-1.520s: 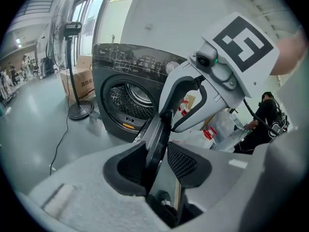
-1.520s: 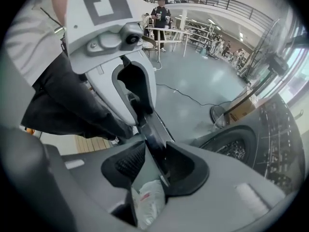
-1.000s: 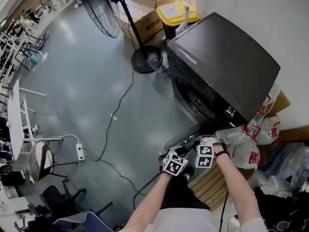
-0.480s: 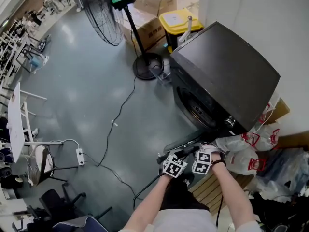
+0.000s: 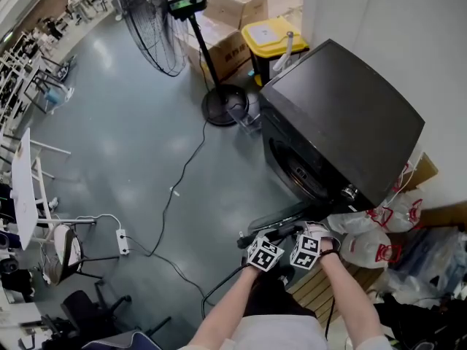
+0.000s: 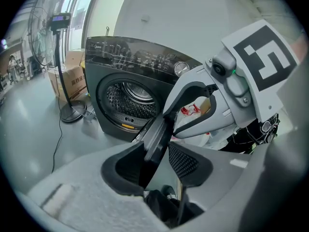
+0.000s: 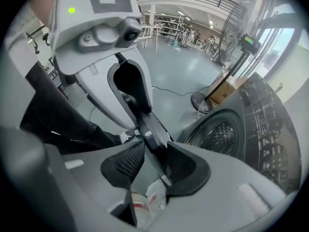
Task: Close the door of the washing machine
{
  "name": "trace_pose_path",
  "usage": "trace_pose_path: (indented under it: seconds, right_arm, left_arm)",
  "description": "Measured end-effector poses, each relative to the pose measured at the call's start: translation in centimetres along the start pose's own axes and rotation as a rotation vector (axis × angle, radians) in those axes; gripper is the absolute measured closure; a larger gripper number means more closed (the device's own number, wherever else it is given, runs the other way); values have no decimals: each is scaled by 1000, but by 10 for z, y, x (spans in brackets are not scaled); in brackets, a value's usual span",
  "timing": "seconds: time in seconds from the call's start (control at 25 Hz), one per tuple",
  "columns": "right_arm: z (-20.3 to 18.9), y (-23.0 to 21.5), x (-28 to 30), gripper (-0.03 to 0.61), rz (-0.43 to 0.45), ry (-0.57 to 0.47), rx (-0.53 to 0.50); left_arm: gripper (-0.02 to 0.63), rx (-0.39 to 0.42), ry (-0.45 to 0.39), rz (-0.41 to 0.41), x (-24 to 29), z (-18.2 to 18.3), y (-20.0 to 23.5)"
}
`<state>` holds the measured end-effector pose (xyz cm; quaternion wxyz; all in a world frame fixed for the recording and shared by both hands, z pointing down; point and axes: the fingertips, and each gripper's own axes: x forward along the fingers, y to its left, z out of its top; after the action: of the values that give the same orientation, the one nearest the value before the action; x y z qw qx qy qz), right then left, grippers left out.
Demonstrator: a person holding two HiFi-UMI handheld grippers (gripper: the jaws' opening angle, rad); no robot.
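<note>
Door of the washing machine stands swung wide out from the front, low in the head view, with its free edge toward the person. The drum is fully exposed behind it. The door rim runs between the jaws of both tools. Left tool: its jaws have just been opening. The rim leans on one pad with a gap at the meshed pad, so this tool is open around the door, not clamping it. Right tool is the same: its jaws have just been widening, the rim lies along one jaw with a clear gap to the other pad, so it is open with no grip. Compared with a second ago, both hands sit slightly lower in the head view and the right tool has rolled a little. The door angle looks about the same, far from the opening. Judgement: the pinch on the rim has been let go with the door unshut, so the task is barely started and the latch is nowhere near. The next move probably calls for a fresh hold or a flat push on the outer face to swing the door toward the drum. Risk: the loose door may drift, or the rim may slip out of the jaws mid-swing. Around it, white plastic bags lie just right of the hands, with a slatted board below them. A cable trails over the grey floor. A pedestal fan and a yellow bin stand beyond the machine.
</note>
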<state>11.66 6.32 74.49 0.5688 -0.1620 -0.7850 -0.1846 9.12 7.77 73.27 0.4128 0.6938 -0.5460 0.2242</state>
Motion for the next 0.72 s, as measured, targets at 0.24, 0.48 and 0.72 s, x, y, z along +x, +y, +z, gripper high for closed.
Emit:
trace_pose_path:
  seconds: [0.24,0.48,0.72]
  right_arm:
    - [1,-7,3,436,-2,-4,20]
    - [6,-15,5,436,5,-8,57]
    - [10,-31,10,436,-18,-18,126]
  left_arm:
    - [459,23,-11,-10,2,6,7]
    - [456,48,7,-25,5,12,17]
    - [446,79,10,-35,10,23,31]
